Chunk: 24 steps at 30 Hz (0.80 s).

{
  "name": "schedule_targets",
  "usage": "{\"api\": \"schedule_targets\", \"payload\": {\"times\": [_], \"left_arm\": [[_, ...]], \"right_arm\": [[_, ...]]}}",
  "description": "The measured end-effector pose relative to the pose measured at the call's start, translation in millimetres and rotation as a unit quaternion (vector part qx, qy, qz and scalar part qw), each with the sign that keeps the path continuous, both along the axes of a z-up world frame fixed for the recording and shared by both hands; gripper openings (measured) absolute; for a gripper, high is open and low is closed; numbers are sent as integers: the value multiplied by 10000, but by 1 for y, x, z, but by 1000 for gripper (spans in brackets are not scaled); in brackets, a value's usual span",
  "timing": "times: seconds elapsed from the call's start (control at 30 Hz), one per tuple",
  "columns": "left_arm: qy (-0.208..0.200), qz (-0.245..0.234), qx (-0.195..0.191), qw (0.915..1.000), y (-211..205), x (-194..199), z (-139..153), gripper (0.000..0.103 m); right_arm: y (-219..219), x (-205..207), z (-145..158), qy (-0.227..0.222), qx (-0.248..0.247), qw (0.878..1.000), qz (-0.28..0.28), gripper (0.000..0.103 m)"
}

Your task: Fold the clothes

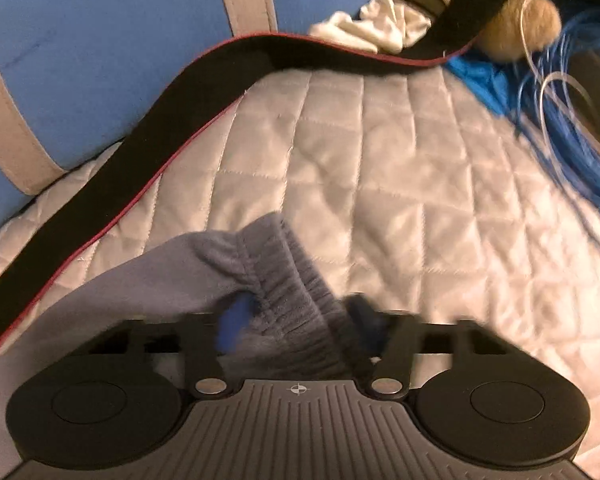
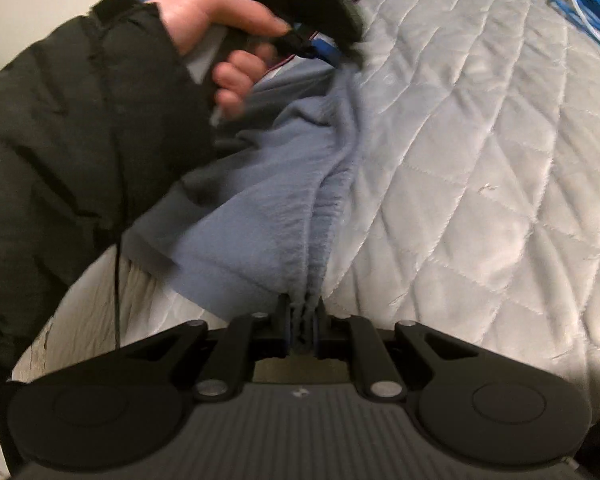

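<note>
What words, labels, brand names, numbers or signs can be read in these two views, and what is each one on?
No readable text in either view.
Left tongs: a small crosshair mark on the ribbed body, no letters.
Right tongs: a small pale mark on the ribbed body, too blurred to read.
Grey sweatpants, quilted cover and black strap: no print or tag visible.

Open quilted bed [image 1: 380, 168] ahead & to right, room to pass. Black strap [image 1: 140, 168] crosses on left; blue cables [image 1: 572, 128] crowd far right edge; white cloth [image 1: 380, 26] at back.
</note>
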<state>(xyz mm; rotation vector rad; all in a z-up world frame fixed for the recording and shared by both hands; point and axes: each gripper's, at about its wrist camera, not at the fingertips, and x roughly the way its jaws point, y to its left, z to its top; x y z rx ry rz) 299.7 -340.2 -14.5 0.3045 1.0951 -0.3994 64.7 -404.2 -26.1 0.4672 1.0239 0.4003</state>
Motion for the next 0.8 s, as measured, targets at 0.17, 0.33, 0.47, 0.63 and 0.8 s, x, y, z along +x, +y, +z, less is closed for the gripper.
{"api": "schedule_targets", "payload": {"times": [0.17,0.33,0.47,0.63,0.8], "left_arm": [[-368,65,-3,9993,5,3,33,8],[-649,167,-408,9969,3,11,62,8],[-885,169,-816,9926,-9,19,83,8],[-1012,-28,-1138,9883,-41,27,94,8],[-1062,-256,-1188,9869,-81,33,85,8]], "right_arm": [[-20,-7,23,-182,69,9994,-275,7],[-57,-10,68,-542,-91,9975,-433,7],[-98,-3,92,-570,-341,9959,-620,7],[-129,1,97,-485,-784,9925,-807,7],[-149,6,84,-295,-916,9893,-1099,7]]}}
